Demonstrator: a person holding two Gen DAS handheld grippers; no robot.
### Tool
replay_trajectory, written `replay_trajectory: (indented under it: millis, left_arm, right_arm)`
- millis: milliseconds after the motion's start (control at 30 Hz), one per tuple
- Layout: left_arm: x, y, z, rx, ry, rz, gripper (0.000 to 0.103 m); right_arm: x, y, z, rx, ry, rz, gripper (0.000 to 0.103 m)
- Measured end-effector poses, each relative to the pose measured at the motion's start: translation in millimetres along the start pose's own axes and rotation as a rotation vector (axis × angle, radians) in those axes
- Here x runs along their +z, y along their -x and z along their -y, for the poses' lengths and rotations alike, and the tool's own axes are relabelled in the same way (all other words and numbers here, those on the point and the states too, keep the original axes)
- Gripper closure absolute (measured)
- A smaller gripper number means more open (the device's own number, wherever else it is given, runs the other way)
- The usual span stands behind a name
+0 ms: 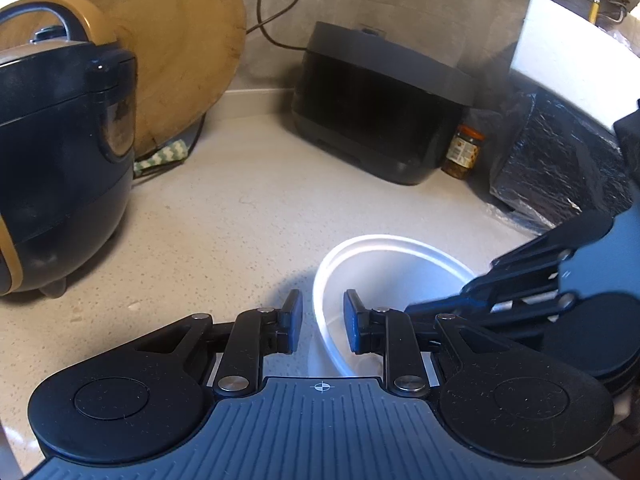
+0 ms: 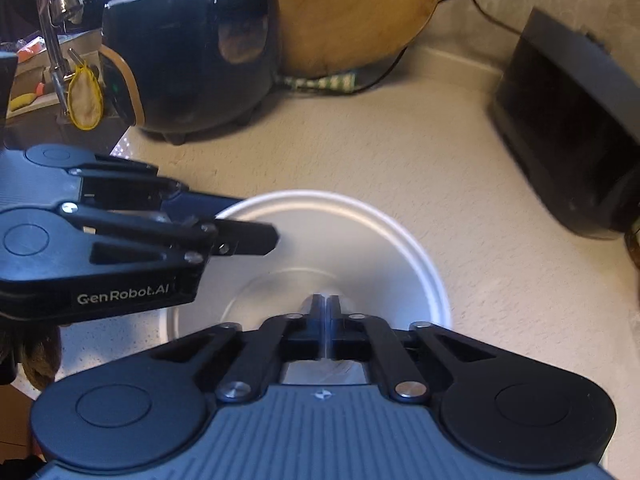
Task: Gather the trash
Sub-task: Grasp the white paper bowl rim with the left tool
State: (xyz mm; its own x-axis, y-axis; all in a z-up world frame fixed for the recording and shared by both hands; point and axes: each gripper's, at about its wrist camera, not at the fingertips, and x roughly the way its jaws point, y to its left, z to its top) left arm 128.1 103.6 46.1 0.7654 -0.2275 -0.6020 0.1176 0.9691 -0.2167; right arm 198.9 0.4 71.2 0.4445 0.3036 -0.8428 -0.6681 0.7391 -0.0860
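**Straddling the bowl rim: left tool spread, right tool pressed together**

Sitting on the speckled tabletop (image 1: 224, 216) is a white bowl (image 1: 384, 256), upright and showing no contents, near the front edge and well apart from the appliances behind it.

Left tool (image 1: 322, 326): fingers spread, one pad outside the bowl's near-left rim and one inside it. The rim passes through the gap; contact with either pad cannot be told. From the right wrist view the same tool (image 2: 256, 234) reaches in from the left over the bowl (image 2: 352, 248) rim.

Right tool (image 2: 325, 322): fingers pressed together over the inside of the bowl, near its bottom. Something pale shows at the fingertips; whether anything is pinched cannot be told. In the left wrist view it enters from the right, its tips hidden behind the left tool.

Surroundings:
- black cooker (image 1: 60, 152) with a tan handle, left of the bowl
- round wooden board (image 1: 172, 40) leaning on the wall behind the cooker, a green-patterned cloth (image 1: 160, 156) at its foot
- black box appliance (image 1: 380, 108) at the back, cable running up the wall
- small jar (image 1: 464, 152) just beside the appliance
- black crinkled bag (image 1: 556, 168) at far right
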Motion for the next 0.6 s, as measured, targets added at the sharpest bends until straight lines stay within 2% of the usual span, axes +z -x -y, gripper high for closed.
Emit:
replay_trajectory:
  millis: [367,600]
  left_arm:
    - [-3,-11,6,0.011,-0.010,-0.035,0.077]
    - [-6,-37,2,-0.002,0.013,-0.103,0.079]
  right_arm:
    - [-13,14,22,-0.003,-0.094,0.035,0.101]
    - [-29,7,32,0.024,-0.139,0.043,0.100]
